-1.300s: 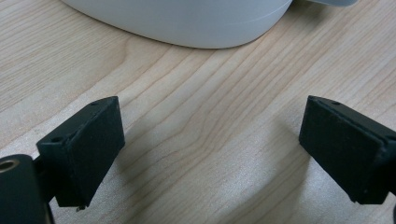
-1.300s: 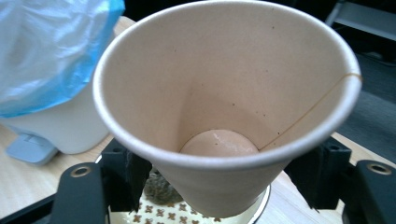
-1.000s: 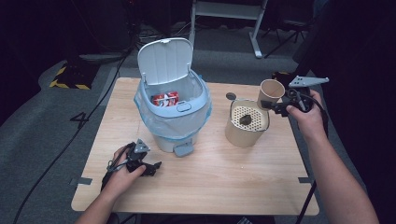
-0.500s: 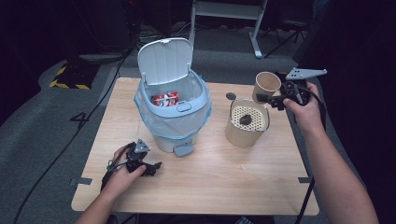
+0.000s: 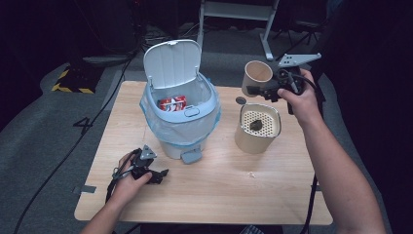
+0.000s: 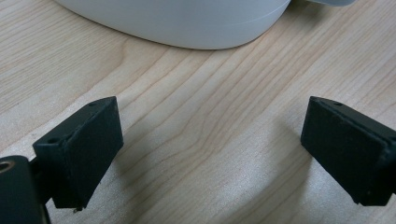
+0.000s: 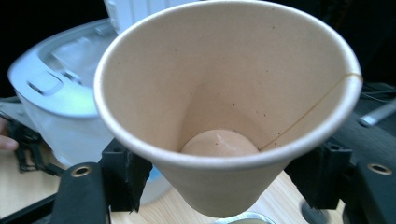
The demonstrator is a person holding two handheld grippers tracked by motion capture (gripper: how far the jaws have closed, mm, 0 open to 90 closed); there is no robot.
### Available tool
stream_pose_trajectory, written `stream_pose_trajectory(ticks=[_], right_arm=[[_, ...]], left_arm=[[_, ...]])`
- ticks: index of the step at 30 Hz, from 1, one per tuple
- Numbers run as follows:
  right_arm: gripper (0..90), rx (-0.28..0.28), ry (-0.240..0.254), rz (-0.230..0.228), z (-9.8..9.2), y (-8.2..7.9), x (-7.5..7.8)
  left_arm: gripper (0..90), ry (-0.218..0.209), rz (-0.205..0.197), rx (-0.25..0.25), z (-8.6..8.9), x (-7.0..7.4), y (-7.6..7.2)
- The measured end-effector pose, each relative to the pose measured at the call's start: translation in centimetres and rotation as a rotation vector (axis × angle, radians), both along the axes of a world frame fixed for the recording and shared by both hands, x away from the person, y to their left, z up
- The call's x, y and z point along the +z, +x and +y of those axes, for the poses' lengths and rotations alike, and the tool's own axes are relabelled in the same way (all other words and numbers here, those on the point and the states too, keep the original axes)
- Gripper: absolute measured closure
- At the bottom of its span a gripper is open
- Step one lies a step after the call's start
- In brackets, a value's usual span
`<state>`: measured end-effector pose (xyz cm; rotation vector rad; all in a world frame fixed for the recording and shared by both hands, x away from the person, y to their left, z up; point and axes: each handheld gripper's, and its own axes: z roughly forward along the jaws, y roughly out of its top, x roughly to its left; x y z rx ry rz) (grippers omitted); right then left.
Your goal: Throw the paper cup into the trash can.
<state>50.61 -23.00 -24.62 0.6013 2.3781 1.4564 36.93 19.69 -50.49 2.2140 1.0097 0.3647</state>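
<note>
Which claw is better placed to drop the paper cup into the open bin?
The right claw: it is shut on the paper cup, raised beside the open bin. The left claw rests open on the table.

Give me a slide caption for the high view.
Right gripper holds a paper cup beside the open bin.

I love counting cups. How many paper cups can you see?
1. The paper cup is held up in the air by the right gripper, beyond the beige container with the holed top. Others could be hidden inside the bin.
</note>
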Motion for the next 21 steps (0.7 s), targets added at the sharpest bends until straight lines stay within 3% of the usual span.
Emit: stream_pose_trajectory(ticks=[13,21], right_arm=[[29.6,0.059,0.058,0.021,5.9,0.5,1.0],[29.6,0.059,0.066,0.029,9.2,0.8,0.9]], left_arm=[[5.4,-0.002,0.004,-0.003,-0.1,0.0,0.1],[5.4,0.006,-0.003,-0.002,-0.1,0.0,0.2]])
